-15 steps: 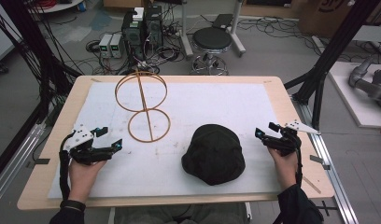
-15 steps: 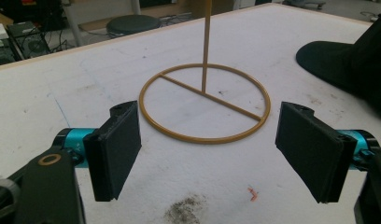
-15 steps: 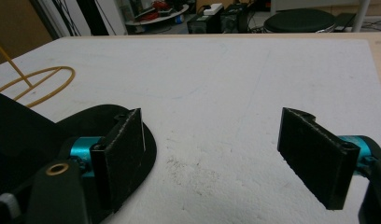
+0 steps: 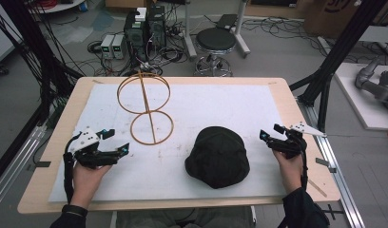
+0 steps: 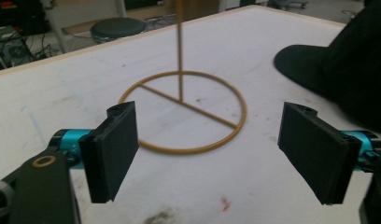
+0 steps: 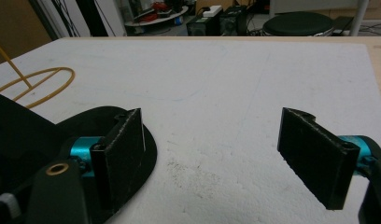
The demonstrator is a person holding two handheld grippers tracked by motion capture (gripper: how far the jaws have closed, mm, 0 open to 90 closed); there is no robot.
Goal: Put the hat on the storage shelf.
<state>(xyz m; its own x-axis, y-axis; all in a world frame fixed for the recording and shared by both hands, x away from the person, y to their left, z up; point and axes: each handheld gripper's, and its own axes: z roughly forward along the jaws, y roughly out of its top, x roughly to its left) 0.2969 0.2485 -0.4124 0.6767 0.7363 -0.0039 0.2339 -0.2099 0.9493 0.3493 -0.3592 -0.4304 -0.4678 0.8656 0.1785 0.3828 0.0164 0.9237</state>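
Where cables litter the floor (image 4: 49,61), a table (image 4: 282,95) stands.

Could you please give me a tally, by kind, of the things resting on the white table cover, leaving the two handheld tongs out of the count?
Black caps: 1
Yellow wire stands (two rings joined by a post): 1
Total: 2
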